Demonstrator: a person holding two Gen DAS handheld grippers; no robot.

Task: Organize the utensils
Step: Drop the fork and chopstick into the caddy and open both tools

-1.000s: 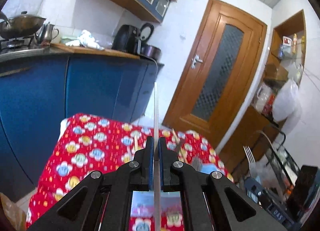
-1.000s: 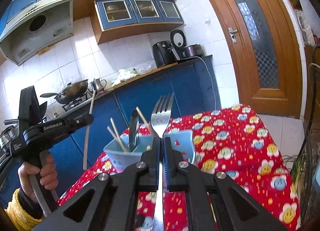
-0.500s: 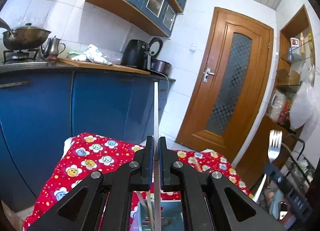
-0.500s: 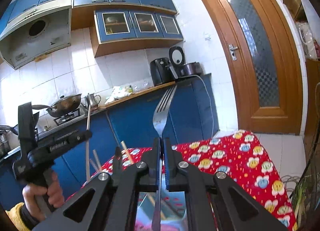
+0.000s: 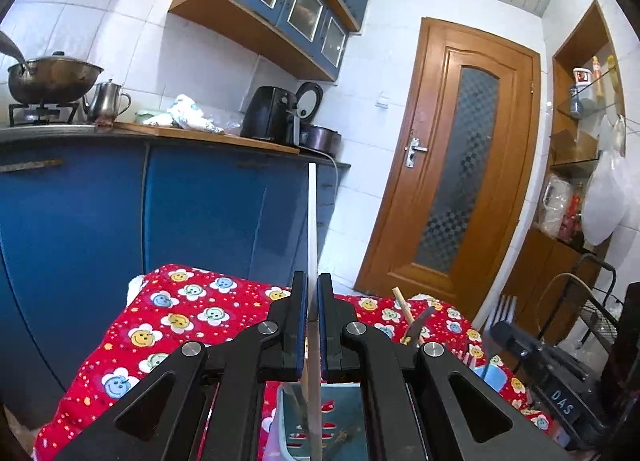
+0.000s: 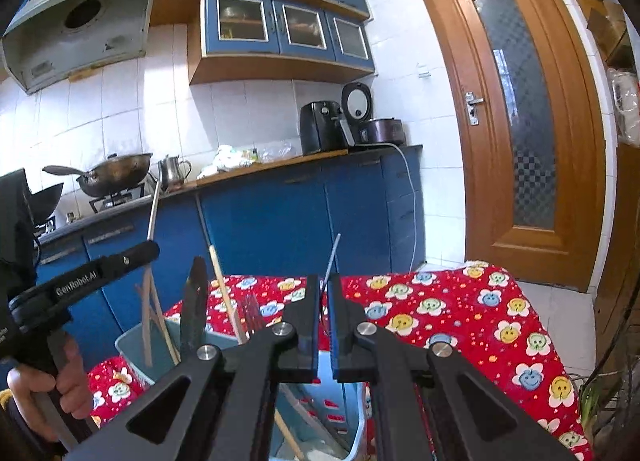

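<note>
My left gripper [image 5: 312, 281] is shut on a thin pale chopstick [image 5: 312, 217] that stands upright above the light blue utensil caddy [image 5: 286, 409]. My right gripper [image 6: 329, 281] is shut on a metal fork [image 6: 334, 255], seen edge-on with its tines up. The caddy [image 6: 134, 339] sits on the red flowered tablecloth [image 6: 460, 313], low and to the left of the right gripper. It holds wooden chopsticks [image 6: 226, 293] and a dark knife [image 6: 194, 301]. In the right wrist view the left gripper [image 6: 146, 252], held by a hand [image 6: 40, 389], carries its chopstick [image 6: 154, 209] over the caddy. The fork [image 5: 506, 307] shows at the right of the left wrist view.
Blue kitchen cabinets [image 5: 200, 213] with a worktop run behind the table. On the worktop are a wok [image 6: 116, 173], a kettle [image 5: 106, 101] and black appliances [image 6: 320, 127]. A wooden door [image 6: 516, 121] is at the right. A wire rack [image 5: 592, 301] stands right of the table.
The right gripper has rolled, so the fork now shows edge-on instead of face-on, and the caddy sits closer beneath it. The left gripper has sunk slightly over the caddy, still shut on its chopstick.
</note>
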